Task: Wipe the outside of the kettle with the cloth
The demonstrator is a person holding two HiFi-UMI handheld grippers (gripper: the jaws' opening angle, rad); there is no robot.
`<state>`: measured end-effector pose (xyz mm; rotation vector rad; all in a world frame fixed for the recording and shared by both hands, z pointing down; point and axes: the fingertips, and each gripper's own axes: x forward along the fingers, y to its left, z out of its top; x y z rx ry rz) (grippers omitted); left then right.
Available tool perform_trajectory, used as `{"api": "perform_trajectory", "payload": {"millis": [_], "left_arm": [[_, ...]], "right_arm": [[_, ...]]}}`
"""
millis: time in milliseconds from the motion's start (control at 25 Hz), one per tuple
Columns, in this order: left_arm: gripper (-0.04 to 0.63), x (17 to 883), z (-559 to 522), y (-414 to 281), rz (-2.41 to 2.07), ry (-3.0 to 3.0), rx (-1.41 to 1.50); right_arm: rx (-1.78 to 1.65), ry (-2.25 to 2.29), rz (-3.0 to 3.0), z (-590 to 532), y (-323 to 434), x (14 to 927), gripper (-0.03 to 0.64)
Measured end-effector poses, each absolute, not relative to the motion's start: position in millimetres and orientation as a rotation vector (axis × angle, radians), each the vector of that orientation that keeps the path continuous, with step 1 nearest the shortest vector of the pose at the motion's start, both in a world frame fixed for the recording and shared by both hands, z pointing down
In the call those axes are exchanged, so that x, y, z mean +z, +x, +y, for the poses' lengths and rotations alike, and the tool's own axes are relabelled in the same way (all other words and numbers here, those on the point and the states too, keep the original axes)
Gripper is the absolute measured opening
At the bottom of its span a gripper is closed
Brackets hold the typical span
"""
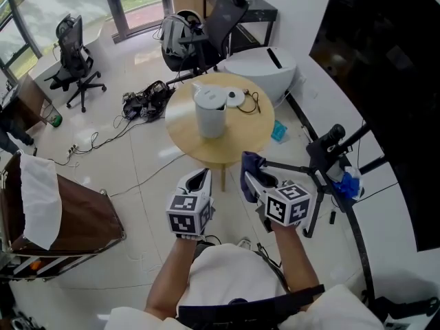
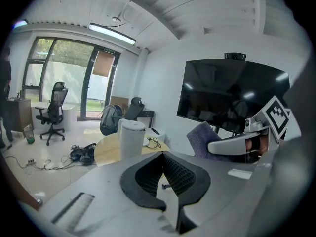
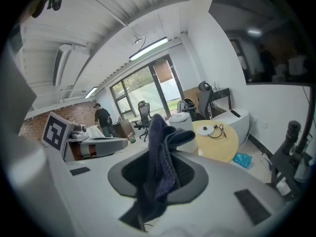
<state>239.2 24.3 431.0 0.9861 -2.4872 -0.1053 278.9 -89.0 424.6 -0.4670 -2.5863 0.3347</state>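
I have the cloth [image 3: 160, 167] pinched in my right tool [image 1: 253, 181], so the pick-up looks done, while my left tool [image 1: 199, 179] is clenched on nothing. The kettle [image 1: 210, 112] stands upright on the round tabletop [image 1: 258, 135], well ahead of both tools (neither touches it, and the cloth hangs clear of it), so I judge the wiping itself is not yet under way. Nearly everything is left: bring the cloth to the kettle's wall, perhaps steady it with the left tool, and rub round the outside.
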Motion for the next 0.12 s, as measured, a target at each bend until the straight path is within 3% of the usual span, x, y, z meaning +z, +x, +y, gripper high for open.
{"api": "perform_trajectory", "payload": {"millis": [120], "left_arm": [[0.002,429.1,25.8,243.1,-2.495,0.979,-0.109]], "right_arm": [[0.331,-0.473,-2.583,-87.5,282.9,424.6,0.094]]}}
